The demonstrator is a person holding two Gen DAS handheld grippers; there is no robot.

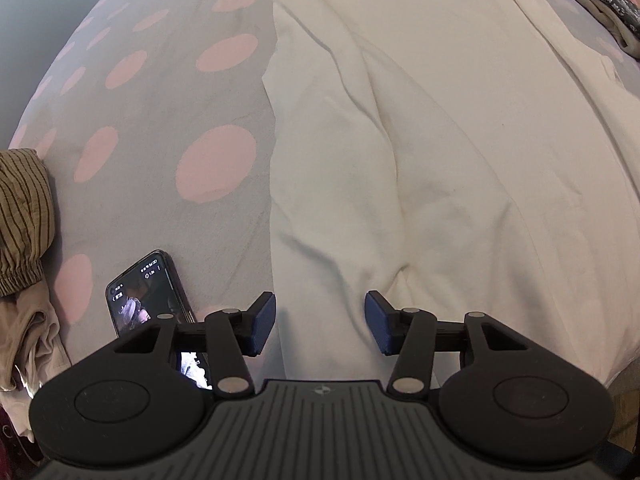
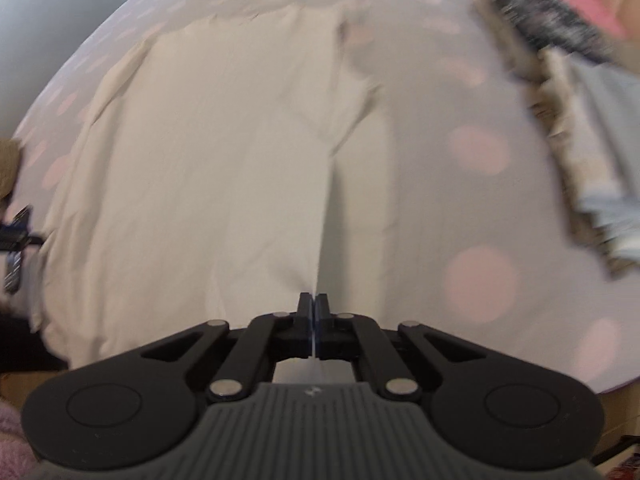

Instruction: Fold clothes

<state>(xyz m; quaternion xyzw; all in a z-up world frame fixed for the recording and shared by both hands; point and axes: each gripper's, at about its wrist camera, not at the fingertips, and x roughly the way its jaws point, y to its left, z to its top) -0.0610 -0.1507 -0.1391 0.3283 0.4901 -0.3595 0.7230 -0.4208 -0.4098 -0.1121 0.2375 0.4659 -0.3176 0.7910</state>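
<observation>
White long-sleeved top [image 1: 440, 120] lies spread flat on the bed [image 1: 160, 128], on a grey cover with pink dots, collar at the far end, hem nearest both grippers. Left gripper [image 1: 320, 322] hangs over the near left hem corner, jaws apart, cloth beneath the gap but not pinched; the left sleeve lies folded in along the body just ahead of it. Right gripper [image 2: 313, 312], jaws together; a thin ridge of the top's fabric runs up from between them, so it looks clamped on a pinch of cloth near the right hem, though that view is blurred and how much cloth is caught cannot be told. Phone [image 1: 150, 296] lies on the bed just left of the left gripper, partly under its linkage, screen lit. Striped brown garment [image 1: 24, 216] sits further left at the bed's edge; other clothes [image 2: 580, 160] are heaped well to the right of the right gripper. Risks, as judgement: with only one side held, any lift would drag the top askew and undo the tucked sleeve. The right pinch may be thin enough to slip, or may take one layer only. If the left gripper closes a little too far left it could nip the bed cover or knock the phone
</observation>
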